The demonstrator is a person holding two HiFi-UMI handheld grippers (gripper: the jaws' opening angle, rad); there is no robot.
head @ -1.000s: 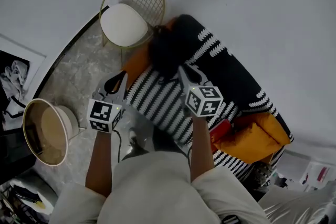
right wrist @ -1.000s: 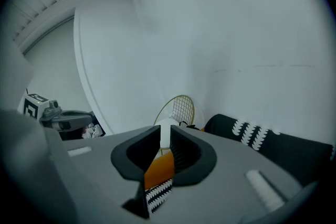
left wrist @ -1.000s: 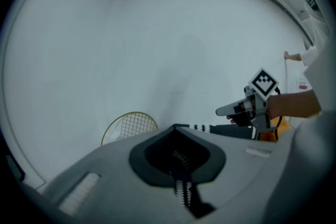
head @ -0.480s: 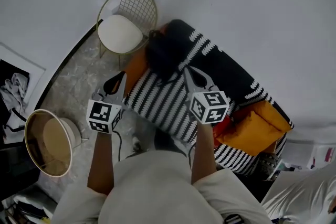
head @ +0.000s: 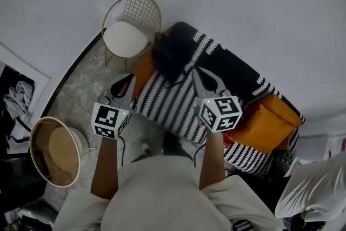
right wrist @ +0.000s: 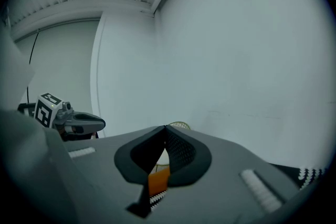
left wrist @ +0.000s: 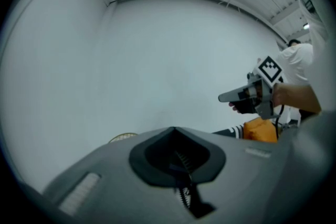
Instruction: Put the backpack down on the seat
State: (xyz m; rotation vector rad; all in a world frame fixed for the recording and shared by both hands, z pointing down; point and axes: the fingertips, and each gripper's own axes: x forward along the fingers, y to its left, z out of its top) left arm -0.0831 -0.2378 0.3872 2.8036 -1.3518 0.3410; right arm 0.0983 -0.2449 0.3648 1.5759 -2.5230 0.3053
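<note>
The backpack (head: 169,54) was seen resting on the far end of the sofa (head: 167,105), unmoved from a second before. The right gripper (head: 199,72), whose jaws had been partly spread then, was held over the sofa's striped middle with jaws pressed together on nothing, drawn slightly back. The left gripper (head: 130,79) was held just off the sofa's left edge, likewise closed and empty.

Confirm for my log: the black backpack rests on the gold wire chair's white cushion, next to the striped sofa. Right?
No. The head view shows the black backpack resting on the end of the striped sofa, next to the gold wire chair, whose white cushion is bare.
</note>
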